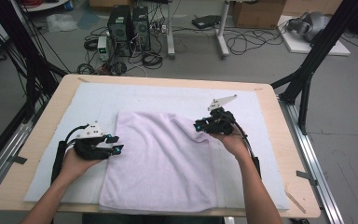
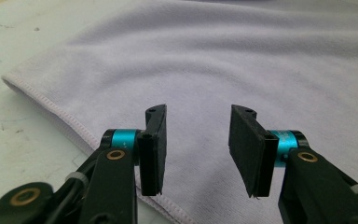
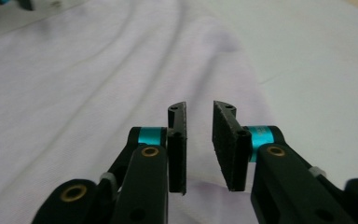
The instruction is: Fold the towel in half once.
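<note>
Surface (image 1: pixel 265 100): wood board under pale felt-like mat | Towel (image 1: pixel 161 161): lilac terry, soft, stitched hem, lying near flat mid-surface, far right corner rumpled; folding apparently not begun | Left hand-held gripper (image 1: pixel 115 143): at towel's left edge, jaws apart, empty | Right hand-held gripper (image 1: pixel 198 126): over the rumpled corner, narrowly parted, gripping nothing.
</note>
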`<state>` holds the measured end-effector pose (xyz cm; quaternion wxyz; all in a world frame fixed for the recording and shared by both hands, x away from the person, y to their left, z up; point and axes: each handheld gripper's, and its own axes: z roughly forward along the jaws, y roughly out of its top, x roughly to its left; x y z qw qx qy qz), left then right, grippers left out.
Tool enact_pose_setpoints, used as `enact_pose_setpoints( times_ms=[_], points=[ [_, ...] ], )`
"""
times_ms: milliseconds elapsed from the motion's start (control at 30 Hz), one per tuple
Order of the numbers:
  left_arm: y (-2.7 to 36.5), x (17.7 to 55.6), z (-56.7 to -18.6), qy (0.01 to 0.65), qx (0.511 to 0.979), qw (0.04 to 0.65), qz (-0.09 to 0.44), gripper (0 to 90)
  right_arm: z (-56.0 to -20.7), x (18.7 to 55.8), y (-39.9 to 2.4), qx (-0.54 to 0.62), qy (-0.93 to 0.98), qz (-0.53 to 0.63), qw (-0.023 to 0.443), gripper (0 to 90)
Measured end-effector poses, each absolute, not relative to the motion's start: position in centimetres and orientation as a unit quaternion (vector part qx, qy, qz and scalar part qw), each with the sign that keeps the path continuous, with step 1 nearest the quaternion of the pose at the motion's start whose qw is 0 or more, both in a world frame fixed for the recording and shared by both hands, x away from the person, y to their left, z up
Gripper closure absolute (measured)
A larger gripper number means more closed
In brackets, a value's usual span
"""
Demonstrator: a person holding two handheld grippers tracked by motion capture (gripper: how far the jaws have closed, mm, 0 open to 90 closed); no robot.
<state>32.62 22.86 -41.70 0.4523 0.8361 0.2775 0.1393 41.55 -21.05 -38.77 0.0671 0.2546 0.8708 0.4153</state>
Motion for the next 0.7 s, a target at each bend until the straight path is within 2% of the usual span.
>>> enact_pose_setpoints(
  times_ms=[267,300,400,600,700],
  points=[
    [22.9,32.7,-41.8,0.278,0.836,0.452,0.139,56.4,-42.5,43.2,-20.0,0.281,0.894,0.342,0.070,70.6],
    [22.9,32.7,-41.8,0.279,0.836,0.452,0.139,56.4,-43.0,43.2,-19.8,0.284,0.896,0.336,0.066,71.8],
    [22.9,32.7,-41.8,0.279,0.837,0.451,0.137,56.4,-43.4,43.2,-19.8,0.286,0.890,0.353,0.048,84.8],
    [23.0,32.9,-41.8,0.283,0.834,0.451,0.147,56.4,-41.5,43.4,-20.2,0.265,0.895,0.348,0.084,88.0],
    [23.3,33.1,-41.6,0.291,0.827,0.455,0.156,56.4,-40.1,44.7,-22.4,0.314,0.866,0.360,0.146,84.2]
  ],
)
